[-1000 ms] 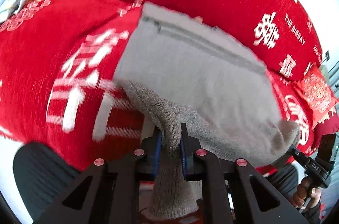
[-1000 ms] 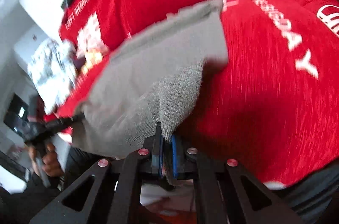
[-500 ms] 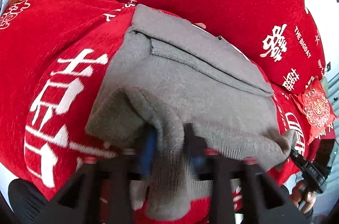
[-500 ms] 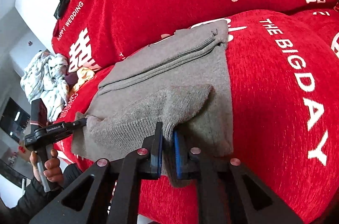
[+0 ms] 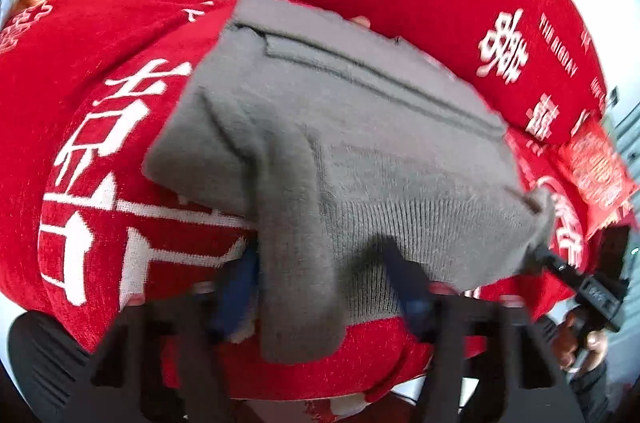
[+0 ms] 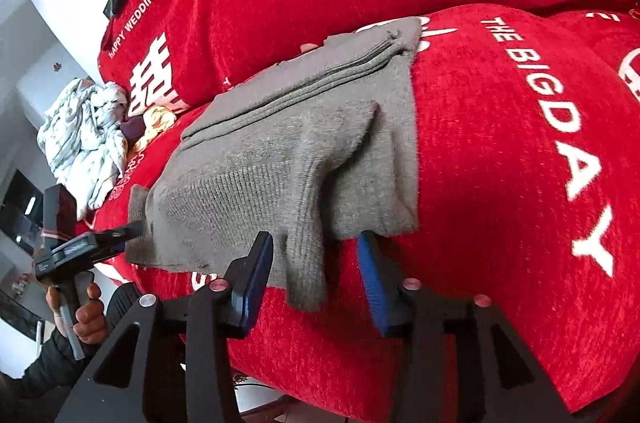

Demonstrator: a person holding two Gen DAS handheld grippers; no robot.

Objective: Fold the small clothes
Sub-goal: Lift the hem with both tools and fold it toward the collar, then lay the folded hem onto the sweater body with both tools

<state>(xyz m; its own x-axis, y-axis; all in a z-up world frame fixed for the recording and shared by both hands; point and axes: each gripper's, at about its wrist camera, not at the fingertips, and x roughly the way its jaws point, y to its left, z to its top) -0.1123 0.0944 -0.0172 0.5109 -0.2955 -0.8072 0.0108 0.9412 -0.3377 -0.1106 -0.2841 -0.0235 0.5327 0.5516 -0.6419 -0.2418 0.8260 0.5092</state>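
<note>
— Jaws on the right gripper [image 6: 316,275]?
— Spread wide, gripping nothing; a knit flap hangs between the fingers. Left gripper [image 5: 324,287] gapes likewise, blurred.
— Garment?
— Grey knit garment [image 6: 296,127] lies on the red cushion [image 6: 500,183], near edge doubled back over itself, ribbed band facing up, seam lines along its far edge

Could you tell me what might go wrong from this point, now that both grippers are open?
The grey knit garment has a flap hanging over the red cushion's front edge; it could slide and undo the fold. The right hand-held gripper straddles that flap and the left hand-held gripper sits close too, so withdrawing might snag the knit.
</note>
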